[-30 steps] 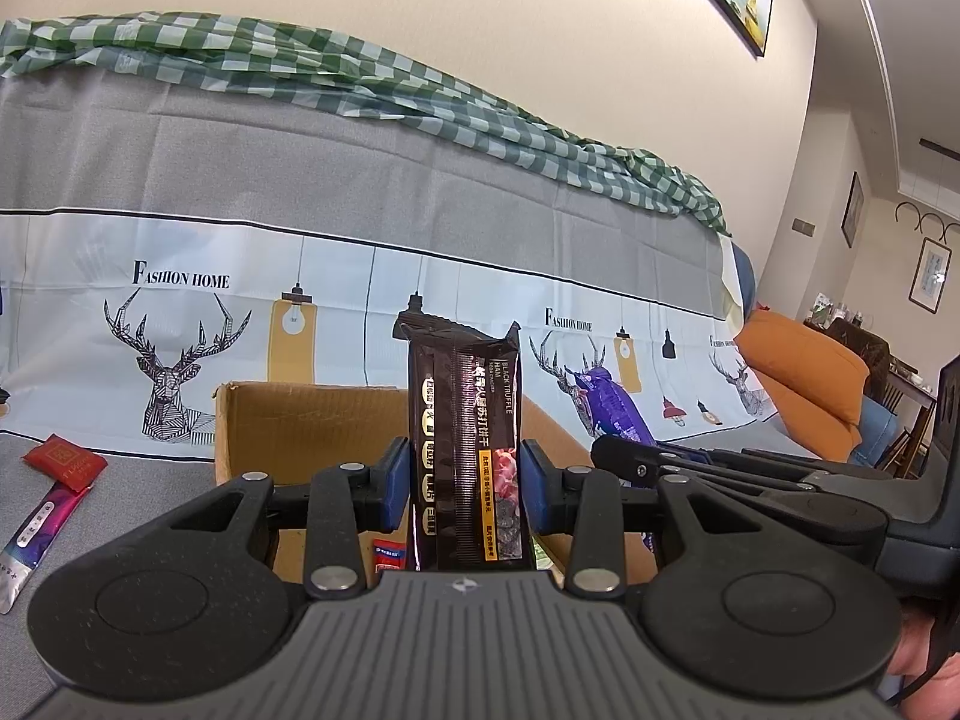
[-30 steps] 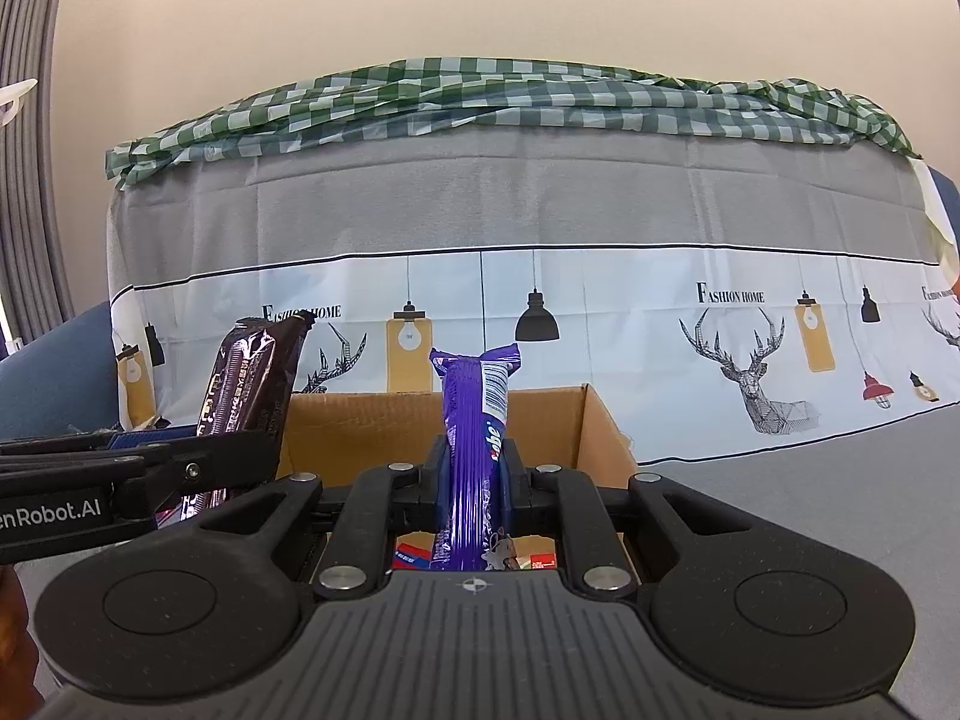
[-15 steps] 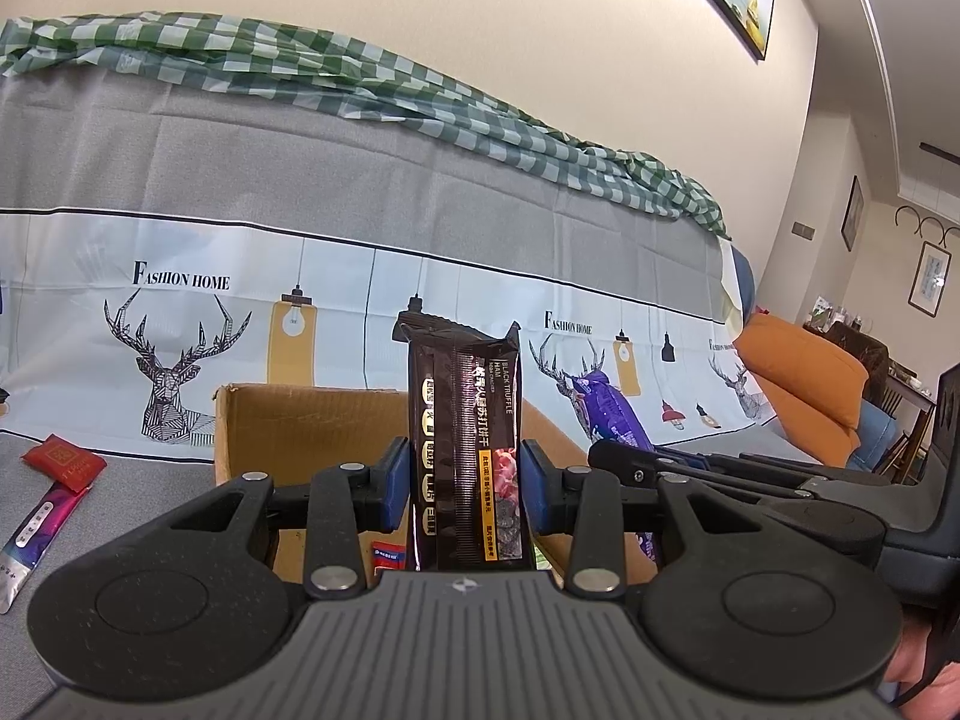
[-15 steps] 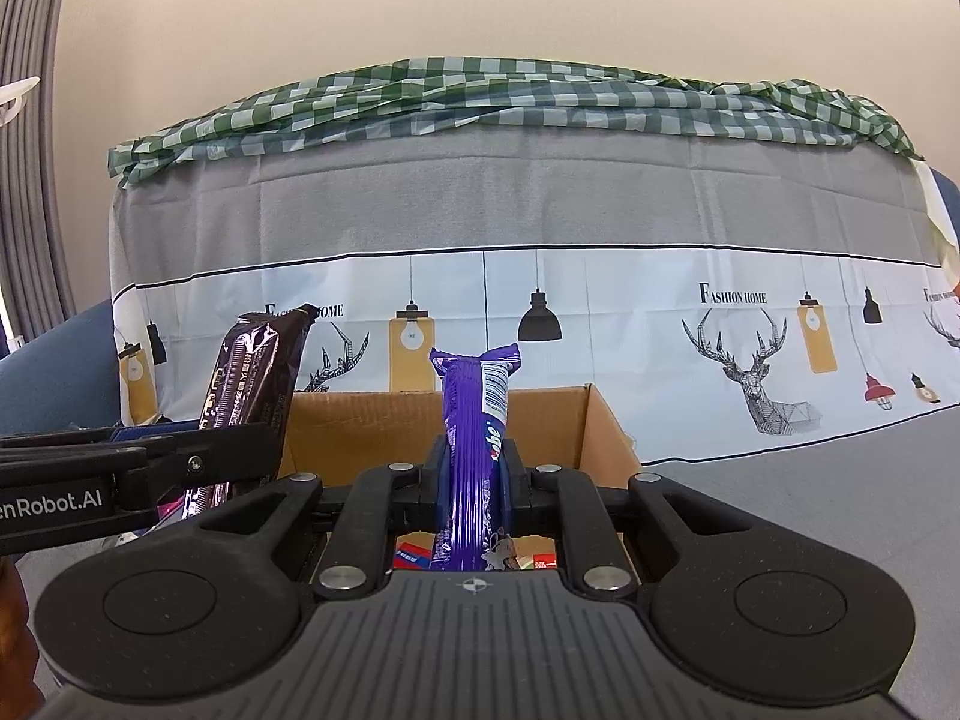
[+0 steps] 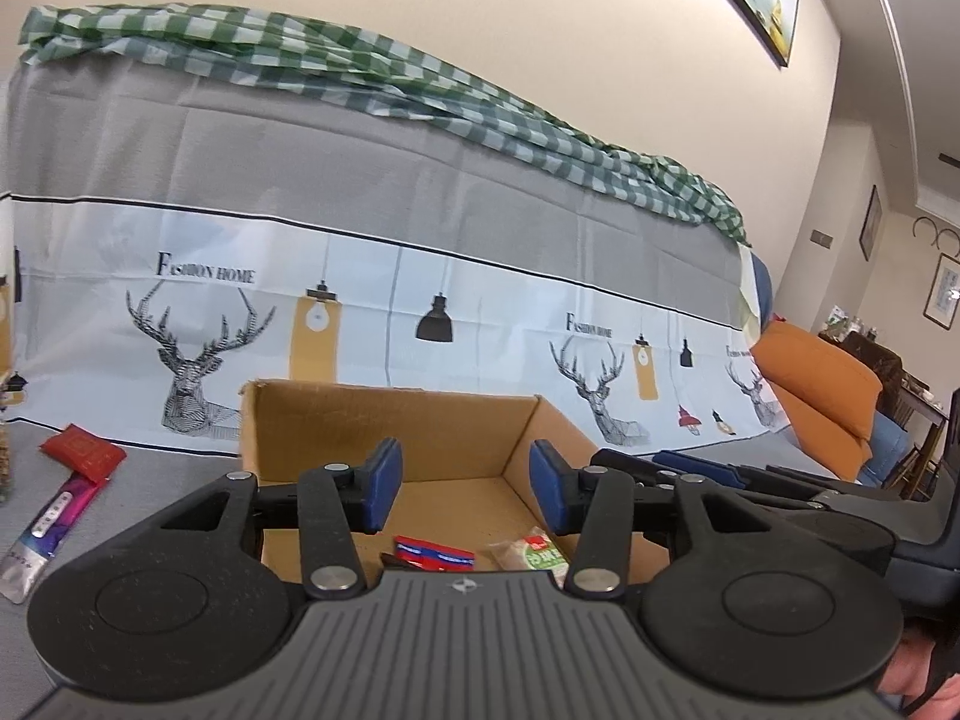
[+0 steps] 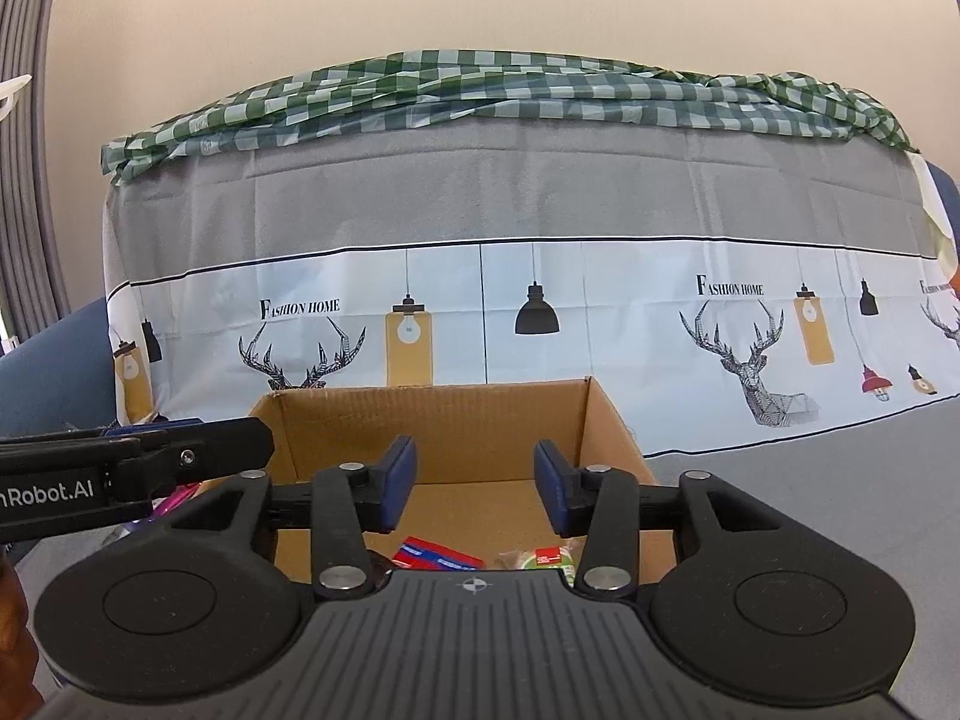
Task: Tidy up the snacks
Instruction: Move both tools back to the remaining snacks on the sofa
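My left gripper [image 5: 459,495] and my right gripper [image 6: 474,492] both gape wide with nothing between the pads, held over the cardboard box [image 5: 456,420] whose floor holds a red packet [image 5: 435,553] and a green-label pack [image 5: 534,552] at 6 o'clock. Only the left view shows the purple stick sachet [image 5: 51,519] at 9 o'clock on the grey cloth, long axis running 7-to-1, beside a red pouch [image 5: 83,450]. Only the right view shows the left tool's arm [image 6: 132,468] coming in from 9 o'clock.

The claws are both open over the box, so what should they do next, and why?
Probably swing the left claw toward the red packet and the purple stick lying on the gray cloth outside the cardboard box. Both claws are open and hold nothing, and those snacks are not boxed yet. The right claw can wait.
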Motion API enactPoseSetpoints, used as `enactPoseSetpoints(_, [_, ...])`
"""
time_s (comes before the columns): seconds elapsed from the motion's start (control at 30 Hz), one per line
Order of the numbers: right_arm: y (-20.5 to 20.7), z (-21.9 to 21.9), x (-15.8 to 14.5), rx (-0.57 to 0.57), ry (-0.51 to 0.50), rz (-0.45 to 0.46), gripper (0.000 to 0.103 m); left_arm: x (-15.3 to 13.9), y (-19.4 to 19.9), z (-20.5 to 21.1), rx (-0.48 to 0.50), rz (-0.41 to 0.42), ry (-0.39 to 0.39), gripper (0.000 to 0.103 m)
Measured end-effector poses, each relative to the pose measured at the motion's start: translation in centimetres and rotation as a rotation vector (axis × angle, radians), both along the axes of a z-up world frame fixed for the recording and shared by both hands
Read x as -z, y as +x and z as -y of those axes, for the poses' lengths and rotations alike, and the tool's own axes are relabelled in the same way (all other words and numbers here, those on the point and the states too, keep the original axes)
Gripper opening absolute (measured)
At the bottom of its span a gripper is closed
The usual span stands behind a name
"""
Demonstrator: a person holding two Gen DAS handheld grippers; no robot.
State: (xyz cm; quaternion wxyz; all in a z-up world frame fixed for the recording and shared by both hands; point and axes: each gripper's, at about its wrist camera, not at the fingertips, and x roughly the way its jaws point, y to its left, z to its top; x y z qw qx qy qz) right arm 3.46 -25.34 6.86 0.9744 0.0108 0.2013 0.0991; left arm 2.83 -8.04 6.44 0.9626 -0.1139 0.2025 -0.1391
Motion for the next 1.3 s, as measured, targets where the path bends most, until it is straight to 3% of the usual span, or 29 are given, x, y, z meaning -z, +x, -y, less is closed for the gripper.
enactPoseSetpoints(0.23, [-0.5, -2.5, -0.5, -0.019, 0.032, 0.004, 0.047, -0.6, -0.7, -3.3, -0.061, 0.005, -0.011, 0.050])
enactPoseSetpoints(0.53, [-1.9, -8.8, -0.5, -0.060, 0.092, 0.013, 0.047, -0.7, -1.7, -10.7, -0.187, -0.027, 0.000, 0.046])
enactPoseSetpoints(0.7, [-3.0, -12.9, 0.0, -0.092, 0.127, 0.022, 0.037, -0.3, -2.2, -15.3, -0.262, -0.055, 0.004, 0.045])
enactPoseSetpoints(0.83, [-3.8, -16.2, 0.6, -0.122, 0.141, 0.026, 0.036, 0.1, -2.5, -18.4, -0.312, -0.076, -0.003, 0.044])
enactPoseSetpoints(1.3, [-3.8, -22.9, 5.1, -0.182, 0.066, -0.045, 0.036, 2.2, -0.9, -22.8, -0.376, -0.143, 0.029, 0.044])
